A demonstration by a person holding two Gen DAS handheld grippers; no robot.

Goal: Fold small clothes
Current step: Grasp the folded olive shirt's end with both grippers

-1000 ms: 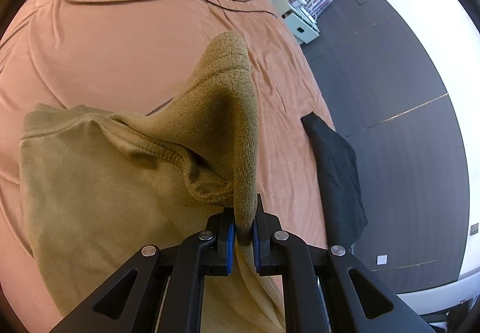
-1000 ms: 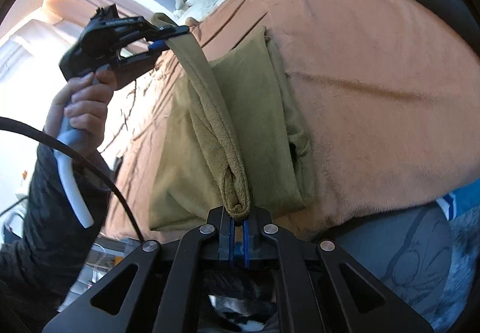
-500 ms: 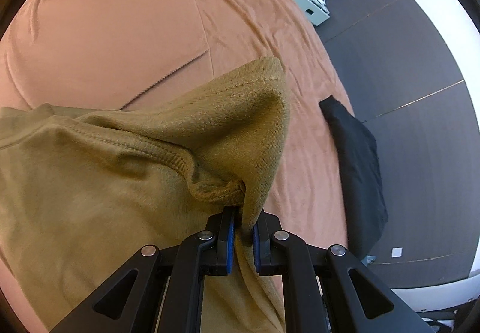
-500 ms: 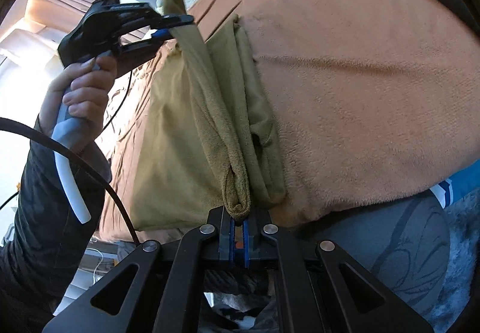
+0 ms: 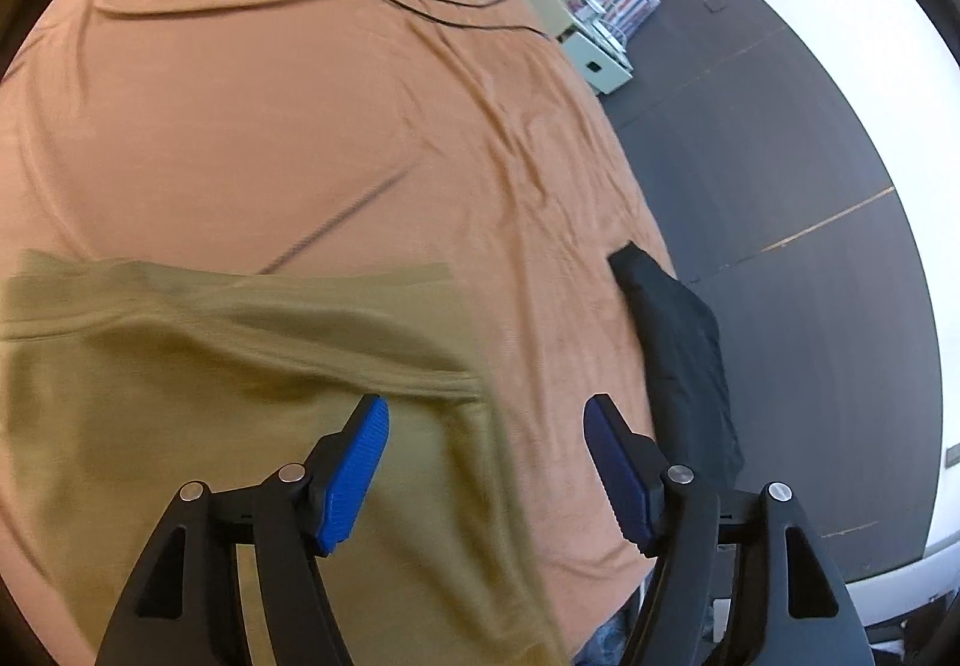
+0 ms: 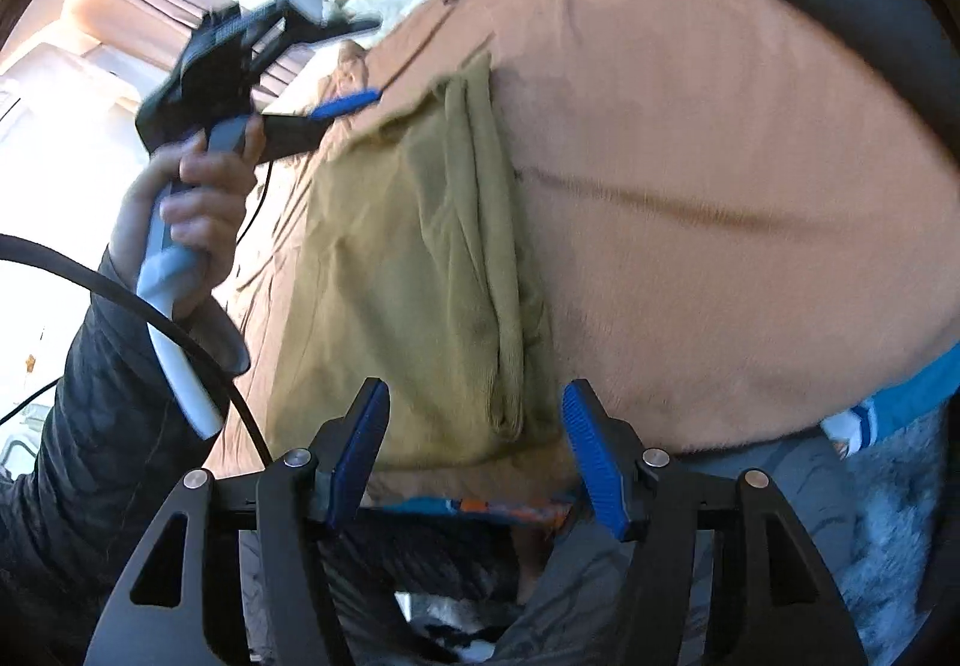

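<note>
The left hand-held gripper point(image 5: 486, 462) stands released, its jaws having just been opening, with nothing between the blue pads; the olive garment point(image 5: 198, 402) lies below and to the left of them in the left wrist view, filling the lower left of the frame, spread on the bed point(image 5: 300, 114). Its folded top edge runs across the frame from the left border to about centre, and its right-hand edge descends from there past the left pad toward the bottom. In this view the garment sits mostly left of the jaw gap, with bare orange bed cover under the right pad. A black garment point(image 5: 678, 354) lies at the bed's edge, right of centre and apart from the olive one. In the right wrist view the right hand-held gripper point(image 6: 474, 450) is likewise released, jaws having just been opening, none of the cloth pinched. The olive garment point(image 6: 408, 270) lies directly ahead, its long axis running from the jaw gap up toward the upper centre, where the left hand-held gripper point(image 6: 342, 66), gripped by the person's hand point(image 6: 192, 210), hangs over the far end. A doubled, rolled fold runs along the garment's right side, ending just ahead of the right pad. Judgement: this fold is laid; each gripper is nearest its own end of the strip for any next lengthwise fold.
</note>
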